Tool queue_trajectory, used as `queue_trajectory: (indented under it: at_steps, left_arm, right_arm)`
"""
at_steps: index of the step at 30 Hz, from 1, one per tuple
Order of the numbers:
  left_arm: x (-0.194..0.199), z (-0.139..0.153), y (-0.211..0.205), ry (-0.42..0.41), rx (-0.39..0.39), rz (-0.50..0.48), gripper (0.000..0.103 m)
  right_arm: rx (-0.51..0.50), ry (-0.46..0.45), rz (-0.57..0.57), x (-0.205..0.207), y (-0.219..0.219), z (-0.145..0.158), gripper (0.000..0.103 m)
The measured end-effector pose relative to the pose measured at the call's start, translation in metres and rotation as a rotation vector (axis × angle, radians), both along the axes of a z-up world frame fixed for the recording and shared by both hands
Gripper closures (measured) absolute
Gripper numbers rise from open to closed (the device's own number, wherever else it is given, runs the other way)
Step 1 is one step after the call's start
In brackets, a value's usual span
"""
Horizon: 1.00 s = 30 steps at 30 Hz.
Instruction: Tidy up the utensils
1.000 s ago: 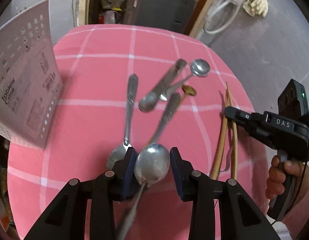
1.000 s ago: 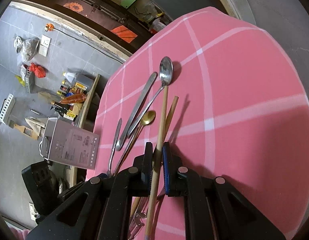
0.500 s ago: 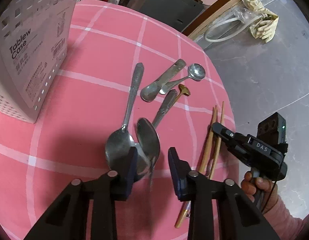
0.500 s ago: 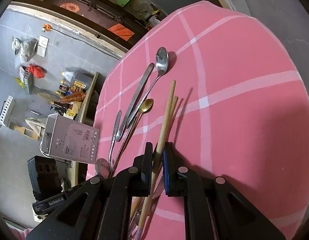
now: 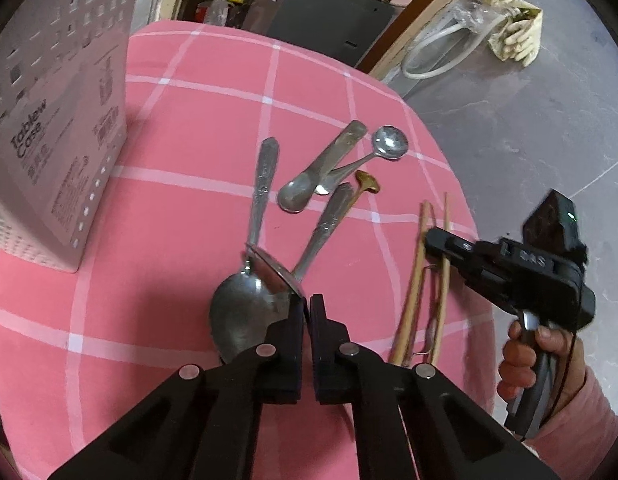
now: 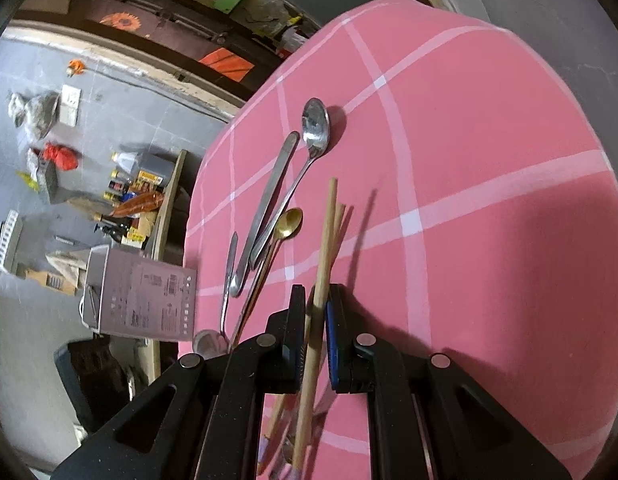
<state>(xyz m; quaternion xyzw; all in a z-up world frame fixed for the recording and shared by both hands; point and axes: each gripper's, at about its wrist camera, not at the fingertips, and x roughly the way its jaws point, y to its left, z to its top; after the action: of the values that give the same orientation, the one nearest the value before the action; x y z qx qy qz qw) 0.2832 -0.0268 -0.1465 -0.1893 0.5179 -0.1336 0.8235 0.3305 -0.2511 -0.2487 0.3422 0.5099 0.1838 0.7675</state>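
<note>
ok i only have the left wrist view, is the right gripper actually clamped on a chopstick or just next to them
observer: Clamped. In the right wrist view one chopstick runs straight between the pads of the right gripper.
operator: and the other one
observer: Only the tip of the second chopstick shows, just right of the held one.
operator: is the held one off the cloth
observer: Its far end looks raised: its shadow falls apart from it on the pink cloth.
</note>
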Motion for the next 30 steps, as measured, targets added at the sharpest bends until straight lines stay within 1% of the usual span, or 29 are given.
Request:
queue_trajectory:
  at_steps: [4,6,10,14,17,20,21,23,26,28,30]
  left_arm:
    - [-0.001,0.002,-0.001,-0.006,0.003,-0.004,0.100]
    - [-0.001,0.002,-0.001,-0.007,0.001,-0.002,0.100]
    - [-0.001,0.002,-0.002,-0.005,-0.002,0.008,0.100]
    - [-0.002,0.000,0.000,0.009,-0.023,0.024,0.100]
    - [-0.002,-0.003,0.006,0.022,-0.039,0.046,0.100]
    - [-0.001,-0.008,0.014,0.039,-0.073,0.073,0.100]
    - [-0.001,-0.009,0.015,0.042,-0.087,0.078,0.100]
    - [-0.002,-0.009,0.013,0.036,-0.083,0.075,0.100]
    - [-0.006,-0.005,0.006,-0.002,-0.060,0.045,0.100]
    - [-0.011,0.003,0.000,-0.048,-0.035,0.009,0.100]
    - [-0.017,0.012,-0.008,-0.091,-0.002,-0.025,0.100]
  right_arm:
    - [-0.020,0.046,0.003,0.009,0.008,-0.002,0.094]
    - [-0.053,0.066,0.015,0.013,0.013,0.000,0.094]
    - [-0.105,0.077,0.043,0.018,0.024,0.002,0.094]
    - [-0.190,0.068,0.091,0.026,0.041,0.004,0.093]
    - [-0.238,0.057,0.106,0.031,0.050,0.007,0.093]
    - [-0.289,0.023,0.117,0.031,0.055,0.011,0.096]
    - [-0.286,0.014,0.113,0.030,0.053,0.011,0.095]
    - [-0.254,0.015,0.095,0.030,0.048,0.012,0.095]
    - [-0.080,0.033,0.039,0.025,0.027,0.009,0.097]
    - [-0.019,0.017,0.013,0.016,0.017,0.014,0.097]
    - [0.000,-0.021,0.009,0.006,0.013,0.022,0.097]
